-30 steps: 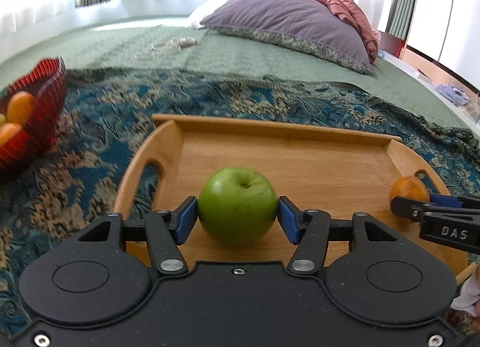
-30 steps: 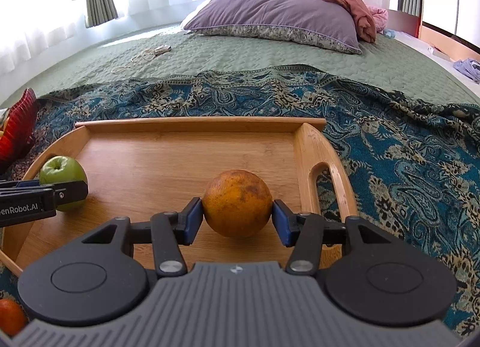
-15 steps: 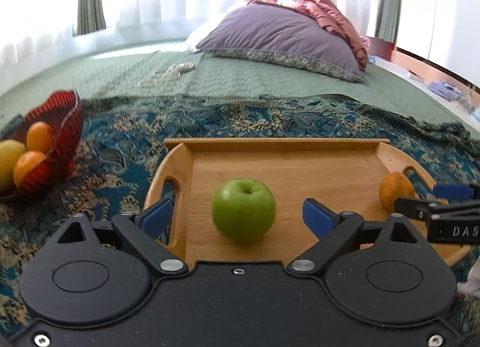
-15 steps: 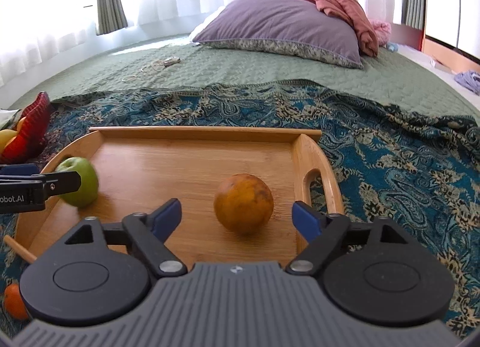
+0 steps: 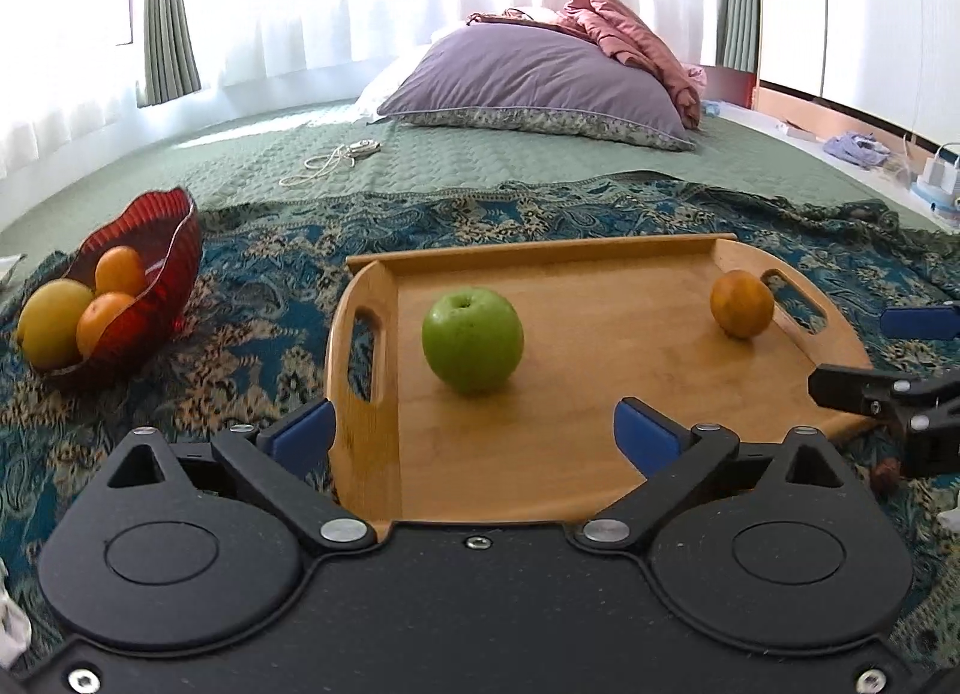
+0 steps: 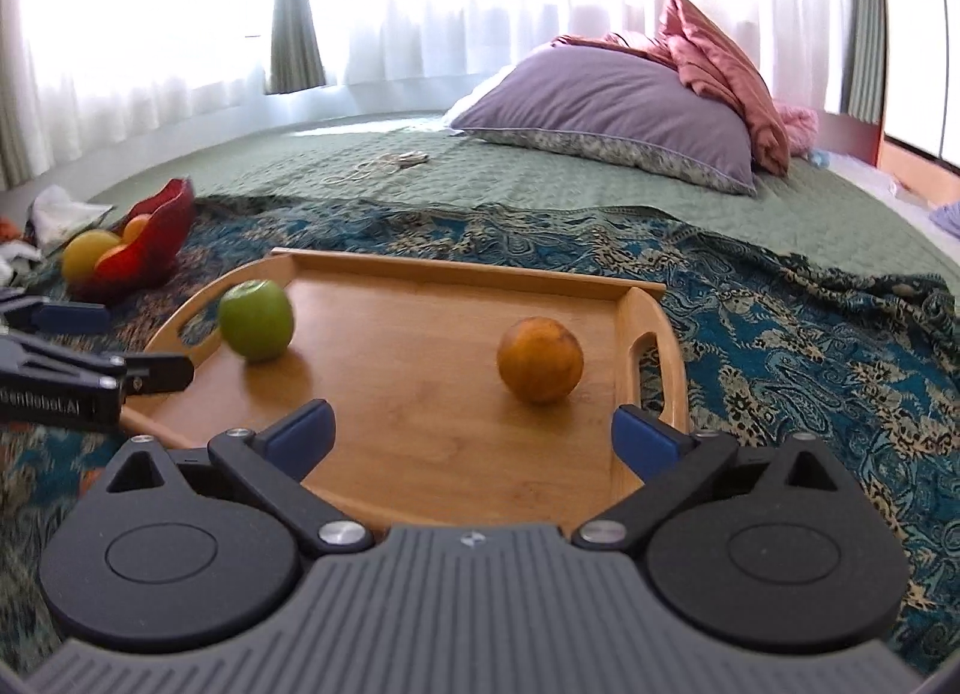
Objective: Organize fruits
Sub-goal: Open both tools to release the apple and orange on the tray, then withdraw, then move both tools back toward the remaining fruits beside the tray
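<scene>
Resting on wooden tray (image 5: 600,442): green apple (image 5: 472,340) ahead of left gripper (image 5: 474,430); orange (image 6: 540,360) ahead of right gripper (image 6: 474,429). Both spread wide, empty.

A small brown object (image 5: 887,475) beside the wooden tray (image 5: 600,454) is unidentifiable.

Left tool (image 5: 474,433) and right tool (image 6: 474,430), both spread wide, empty.
</scene>
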A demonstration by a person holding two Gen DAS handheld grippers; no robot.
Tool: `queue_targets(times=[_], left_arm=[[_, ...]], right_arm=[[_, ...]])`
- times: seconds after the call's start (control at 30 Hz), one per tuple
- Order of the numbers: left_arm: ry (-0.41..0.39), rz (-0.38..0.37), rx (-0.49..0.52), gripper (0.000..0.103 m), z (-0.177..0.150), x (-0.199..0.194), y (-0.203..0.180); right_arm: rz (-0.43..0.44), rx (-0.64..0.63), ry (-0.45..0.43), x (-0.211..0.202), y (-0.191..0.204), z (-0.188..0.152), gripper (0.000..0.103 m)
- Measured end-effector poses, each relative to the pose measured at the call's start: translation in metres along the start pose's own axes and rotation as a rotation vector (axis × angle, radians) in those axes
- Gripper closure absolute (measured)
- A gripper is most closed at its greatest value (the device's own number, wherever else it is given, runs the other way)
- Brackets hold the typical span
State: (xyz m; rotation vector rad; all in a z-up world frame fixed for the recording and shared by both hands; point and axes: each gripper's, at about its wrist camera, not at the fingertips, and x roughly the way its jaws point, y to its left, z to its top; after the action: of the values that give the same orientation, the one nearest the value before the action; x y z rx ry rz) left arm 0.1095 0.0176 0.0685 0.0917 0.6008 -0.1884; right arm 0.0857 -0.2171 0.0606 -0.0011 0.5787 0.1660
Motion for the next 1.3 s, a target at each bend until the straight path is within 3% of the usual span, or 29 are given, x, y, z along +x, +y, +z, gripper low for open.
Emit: queue_targets(times=[0.53,1.3], left_arm=[[0.028,-0.029,-0.063,0.003,-0.040,-0.024,0.010],[0.002,-0.024,-0.078,0.001,-0.076,-0.042,0.009]], right_arm=[[0.055,-0.057,-0.080,-0.049,0.029,-0.034,0.000],[0.109,-0.053,-0.089,-0.065,0.050,-0.072,0.000]])
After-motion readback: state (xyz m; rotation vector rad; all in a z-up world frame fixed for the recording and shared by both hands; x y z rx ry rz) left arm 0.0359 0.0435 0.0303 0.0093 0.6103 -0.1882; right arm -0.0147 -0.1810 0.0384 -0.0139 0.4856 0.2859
